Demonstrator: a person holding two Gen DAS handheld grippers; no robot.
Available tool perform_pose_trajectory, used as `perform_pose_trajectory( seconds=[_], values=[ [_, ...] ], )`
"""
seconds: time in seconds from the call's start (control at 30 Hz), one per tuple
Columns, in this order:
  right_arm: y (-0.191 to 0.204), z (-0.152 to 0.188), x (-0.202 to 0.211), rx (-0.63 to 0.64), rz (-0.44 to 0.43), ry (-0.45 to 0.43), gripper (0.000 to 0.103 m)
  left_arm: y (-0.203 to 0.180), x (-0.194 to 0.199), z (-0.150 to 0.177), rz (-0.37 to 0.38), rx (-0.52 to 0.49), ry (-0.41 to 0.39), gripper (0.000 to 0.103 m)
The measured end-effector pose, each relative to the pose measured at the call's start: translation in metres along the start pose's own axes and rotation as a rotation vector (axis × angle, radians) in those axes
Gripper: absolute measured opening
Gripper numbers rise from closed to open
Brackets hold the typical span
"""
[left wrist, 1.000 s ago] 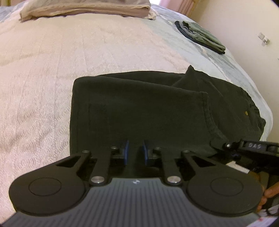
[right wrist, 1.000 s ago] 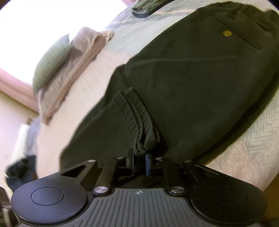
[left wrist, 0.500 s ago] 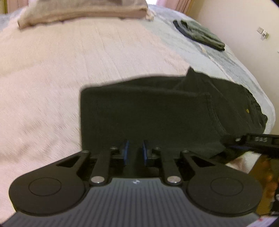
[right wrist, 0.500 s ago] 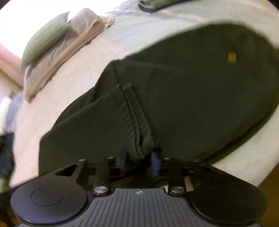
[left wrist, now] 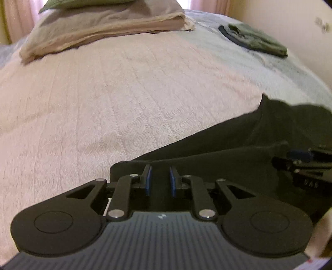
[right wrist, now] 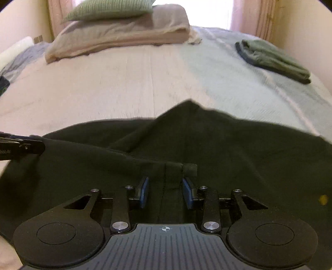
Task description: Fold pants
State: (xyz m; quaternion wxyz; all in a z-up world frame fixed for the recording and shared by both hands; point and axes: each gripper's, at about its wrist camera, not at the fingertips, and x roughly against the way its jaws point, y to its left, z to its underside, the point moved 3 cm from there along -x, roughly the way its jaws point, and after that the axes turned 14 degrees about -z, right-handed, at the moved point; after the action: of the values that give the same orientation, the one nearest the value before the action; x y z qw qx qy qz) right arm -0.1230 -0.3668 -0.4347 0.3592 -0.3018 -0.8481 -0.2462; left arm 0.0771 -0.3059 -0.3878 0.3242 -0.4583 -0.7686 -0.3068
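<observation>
Dark green pants (left wrist: 228,162) lie folded on the bedspread (left wrist: 124,93), low and to the right in the left wrist view. My left gripper (left wrist: 160,180) sits at their near left corner, its blue pads narrowly apart with the fabric filling the gap. In the right wrist view the pants (right wrist: 207,141) spread across the lower half. My right gripper (right wrist: 165,191) is open, its pads wide apart over the cloth. The leg hem (right wrist: 188,168) lies loose just ahead of the right pad. A brass button (right wrist: 322,199) shows at the far right. Each gripper shows at the edge of the other's view.
Stacked pillows (right wrist: 116,35) with a green cushion (right wrist: 112,8) lie at the head of the bed. A folded pile of green clothes (right wrist: 274,60) rests at the far right, near the wall. The bed's edge drops away to the right.
My right gripper has opened and let go of the hem, and its view has swung level toward the head of the bed. The left gripper has dropped lower, nearer the pants' left corner.
</observation>
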Motion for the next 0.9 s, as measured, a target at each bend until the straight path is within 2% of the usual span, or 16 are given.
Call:
perform_pose_trajectory(
  seconds=[0.07, 0.2, 0.3, 0.43, 0.53, 0.6, 0.7, 0.77, 0.9],
  values=[
    [-0.004, 0.002, -0.001, -0.007, -0.015, 0.004, 0.032, -0.002, 0.002, -0.001, -0.008, -0.017, -0.005, 0.013],
    [-0.006, -0.004, 0.025, -0.025, 0.007, -0.004, 0.032, 0.013, 0.022, 0.0, 0.043, 0.059, 0.029, 0.014],
    [0.003, 0.004, 0.061, -0.023, -0.017, -0.042, 0.032, 0.018, 0.052, 0.018, 0.065, 0.084, 0.039, 0.014],
    [0.02, 0.031, 0.087, 0.005, -0.048, -0.006, 0.032, 0.014, 0.07, 0.049, 0.075, 0.132, 0.107, 0.014],
    [0.024, 0.051, 0.066, 0.011, -0.055, 0.094, 0.032, 0.0, 0.069, 0.062, 0.016, 0.129, 0.102, 0.015],
    [0.025, 0.051, 0.059, 0.051, -0.055, 0.107, 0.032, -0.005, 0.07, 0.057, -0.015, 0.148, 0.113, 0.019],
    [0.021, 0.038, 0.069, 0.019, -0.088, 0.1, 0.032, -0.004, 0.08, 0.054, 0.002, 0.233, 0.127, 0.03],
    [0.011, 0.034, 0.08, -0.022, -0.092, 0.087, 0.032, -0.001, 0.089, 0.058, -0.012, 0.281, 0.142, 0.031],
    [-0.017, 0.038, 0.092, -0.042, -0.046, 0.143, 0.033, 0.008, 0.106, 0.071, -0.049, 0.329, 0.147, 0.033]
  ],
)
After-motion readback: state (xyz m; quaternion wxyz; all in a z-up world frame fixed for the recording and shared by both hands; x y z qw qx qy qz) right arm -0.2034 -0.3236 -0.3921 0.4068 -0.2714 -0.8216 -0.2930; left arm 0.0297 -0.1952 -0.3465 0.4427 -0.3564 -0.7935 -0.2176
